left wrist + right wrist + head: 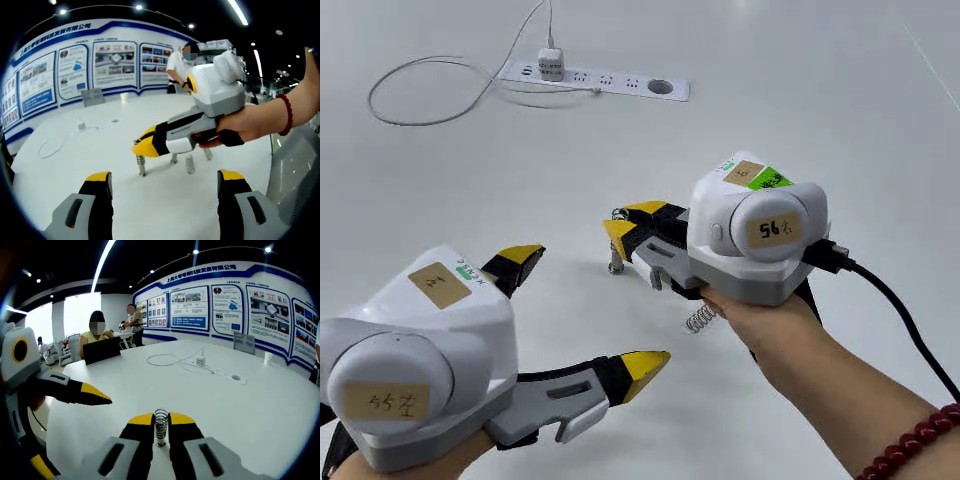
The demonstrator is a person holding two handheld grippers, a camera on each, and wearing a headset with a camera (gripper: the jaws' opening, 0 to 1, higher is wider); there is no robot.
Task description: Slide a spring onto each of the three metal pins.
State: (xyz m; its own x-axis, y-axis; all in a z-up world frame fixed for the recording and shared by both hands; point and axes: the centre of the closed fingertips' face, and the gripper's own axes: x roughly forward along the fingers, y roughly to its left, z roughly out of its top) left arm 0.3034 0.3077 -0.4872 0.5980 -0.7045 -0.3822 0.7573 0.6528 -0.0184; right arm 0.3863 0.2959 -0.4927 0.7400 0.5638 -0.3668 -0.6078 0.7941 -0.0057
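Presently the right gripper (631, 222) is clamped on an upright spring (160, 424), its long axis vertical and in line with the metal pin (616, 264) directly beneath the tips, while the left gripper (582, 308) hangs wide open, empty, farther back.

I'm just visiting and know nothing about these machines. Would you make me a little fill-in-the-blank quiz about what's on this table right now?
The right gripper is ____ on a spring. The left gripper has its jaws ____. A second spring lies loose on the white ____. A white charger is plugged into the power ____.
Missing words: shut; open; table; strip.
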